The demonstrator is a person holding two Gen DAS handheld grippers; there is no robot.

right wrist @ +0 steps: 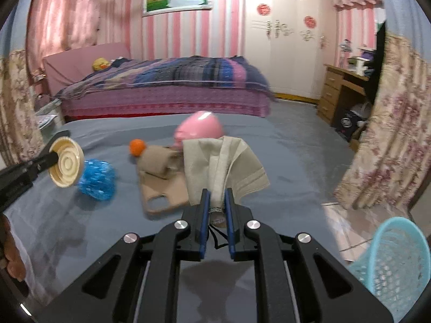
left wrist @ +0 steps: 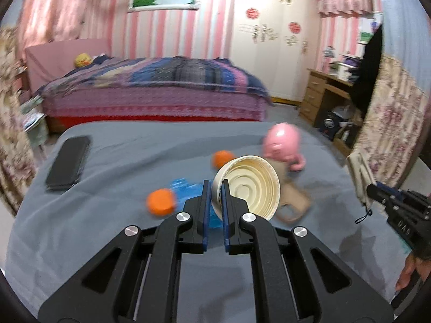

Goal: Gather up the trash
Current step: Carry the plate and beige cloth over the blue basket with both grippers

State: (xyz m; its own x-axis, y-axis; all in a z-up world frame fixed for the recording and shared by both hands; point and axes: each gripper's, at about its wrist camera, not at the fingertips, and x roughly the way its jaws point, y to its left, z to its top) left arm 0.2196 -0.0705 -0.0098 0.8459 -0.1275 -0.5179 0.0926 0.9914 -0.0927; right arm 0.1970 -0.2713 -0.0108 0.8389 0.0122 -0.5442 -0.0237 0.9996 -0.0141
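Gripping: left gripper has its fingers closed onto the rim of the cream paper bowl, held clear above the grey cloth surface.
Pinching: right gripper is closed on a folded beige cloth, lifted above the surface.
Left view only: black phone near the far left edge; second orange ball beside the blue crumpled plastic.
Right view only: turquoise mesh basket on the floor past the right edge.
Both views: pink piggy bank, tan phone case, orange ball mid-surface.
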